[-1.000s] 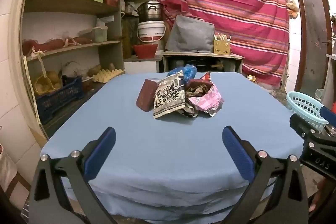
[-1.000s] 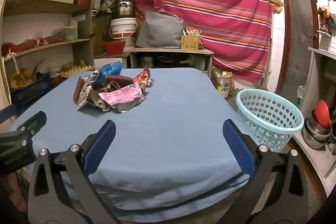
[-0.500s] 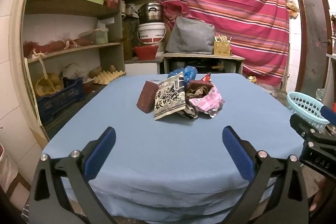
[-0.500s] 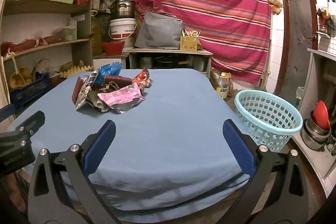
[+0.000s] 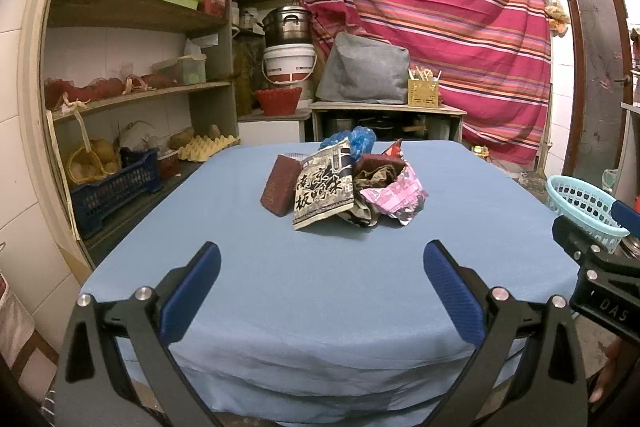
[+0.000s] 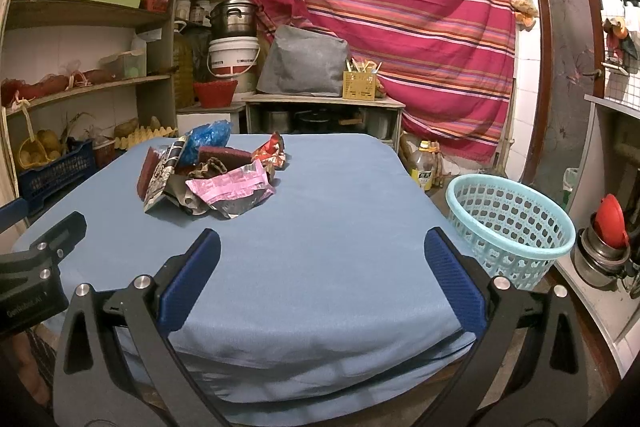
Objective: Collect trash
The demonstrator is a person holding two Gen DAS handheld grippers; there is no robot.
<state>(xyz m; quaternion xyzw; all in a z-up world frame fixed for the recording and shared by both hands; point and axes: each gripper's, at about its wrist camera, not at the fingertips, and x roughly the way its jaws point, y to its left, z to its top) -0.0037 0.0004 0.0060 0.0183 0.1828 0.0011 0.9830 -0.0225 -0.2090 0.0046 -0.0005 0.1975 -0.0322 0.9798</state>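
Had both tongs hovering over the near edge of the blue-covered table (image 5: 320,307), nothing picked up yet. Left gripper (image 5: 320,279) gaped wide, jaws well apart and empty; right gripper (image 6: 322,267) same deal, spread wide with nothing between the pads.

Found the trash pile (image 5: 344,187) straight ahead of the left tongs, well beyond the fingertips, roughly mid-table. Sat ahead and off to the left of the right tongs (image 6: 208,183). Spotted a printed black-and-white packet (image 5: 324,191) leaning at the near front, a pink foil wrapper (image 6: 232,187) on the side closer to the right tongs, a brownish-red block (image 5: 280,187) on the far left, something blue and crinkly (image 6: 210,139) at the back.

Saw the teal basket (image 6: 508,227) just to the right of the right tongs, beside the table edge, looking empty from here.

Probably best bet: went for the loose outer pieces first, pink wrapper with the right tongs since closest to the basket. Would've kept the jaws wide on approach, pinched a raised fold rather than a flat face, avoided scooping the cloth underneath. Figured thin foil slips easily, so a firm squeeze before lifting.
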